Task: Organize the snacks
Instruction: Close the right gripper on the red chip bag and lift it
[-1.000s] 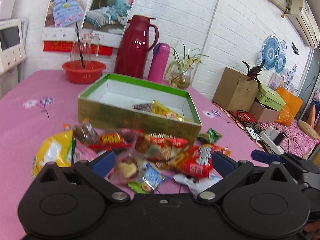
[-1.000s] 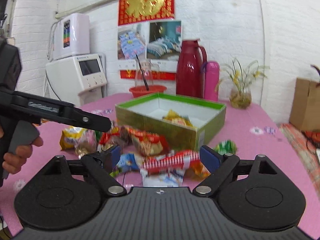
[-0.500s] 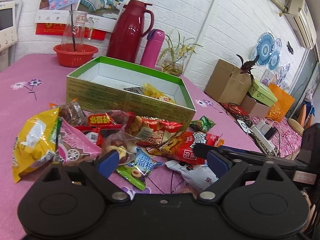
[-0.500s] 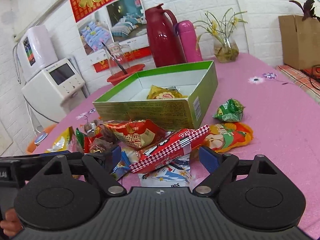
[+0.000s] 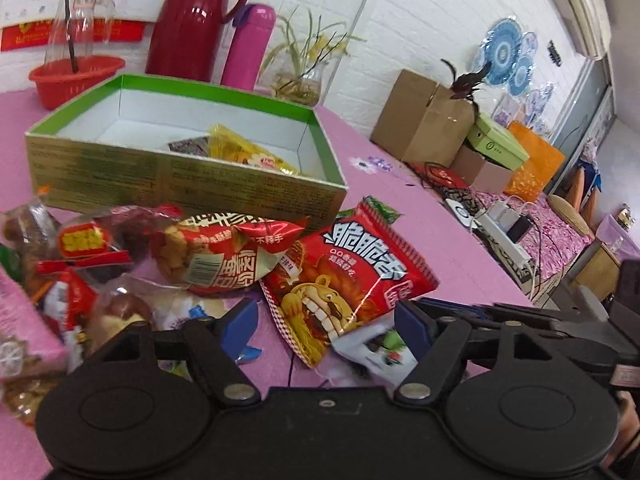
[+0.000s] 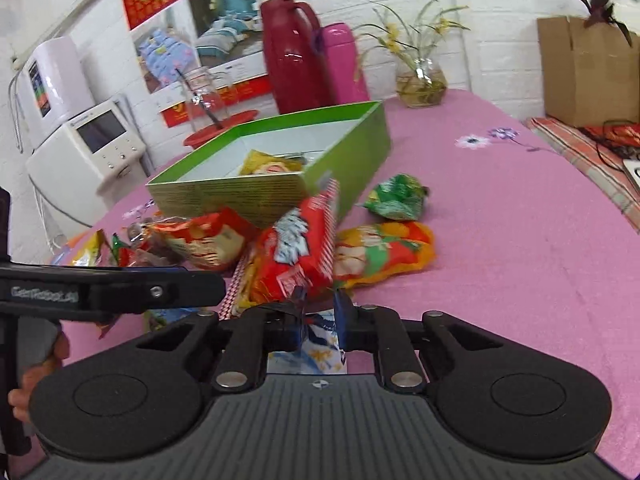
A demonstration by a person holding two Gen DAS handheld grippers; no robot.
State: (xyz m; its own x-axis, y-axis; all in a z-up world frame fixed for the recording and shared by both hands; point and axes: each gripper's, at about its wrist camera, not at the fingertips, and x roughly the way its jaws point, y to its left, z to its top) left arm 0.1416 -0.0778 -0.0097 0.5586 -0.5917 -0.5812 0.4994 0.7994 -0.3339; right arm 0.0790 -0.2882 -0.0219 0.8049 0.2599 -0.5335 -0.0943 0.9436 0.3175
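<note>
A green open box (image 5: 180, 176) holds a yellow packet (image 5: 248, 154); the box also shows in the right wrist view (image 6: 280, 184). Several snack packets lie in front of it. My right gripper (image 6: 319, 316) is shut on the red lion packet (image 6: 298, 248), which stands tilted up off the cloth. The same red lion packet (image 5: 340, 276) lies between the fingers of my open left gripper (image 5: 326, 322), which is not touching it. The right gripper's fingers (image 5: 472, 312) reach in from the right in the left wrist view. A red-white bag (image 5: 224, 256) lies left of the packet.
A red thermos (image 5: 192, 20), pink flask (image 5: 248, 48), plant vase (image 5: 298, 80) and red bowl (image 5: 76, 80) stand behind the box. An orange-green packet (image 6: 384, 256) and a green packet (image 6: 396, 200) lie on the pink cloth (image 6: 520, 240) at right. Cardboard boxes (image 5: 424, 120) sit beyond the table.
My right gripper closed from open onto the red lion packet and tipped it up. My left gripper moved closer to the pile and stayed open.
</note>
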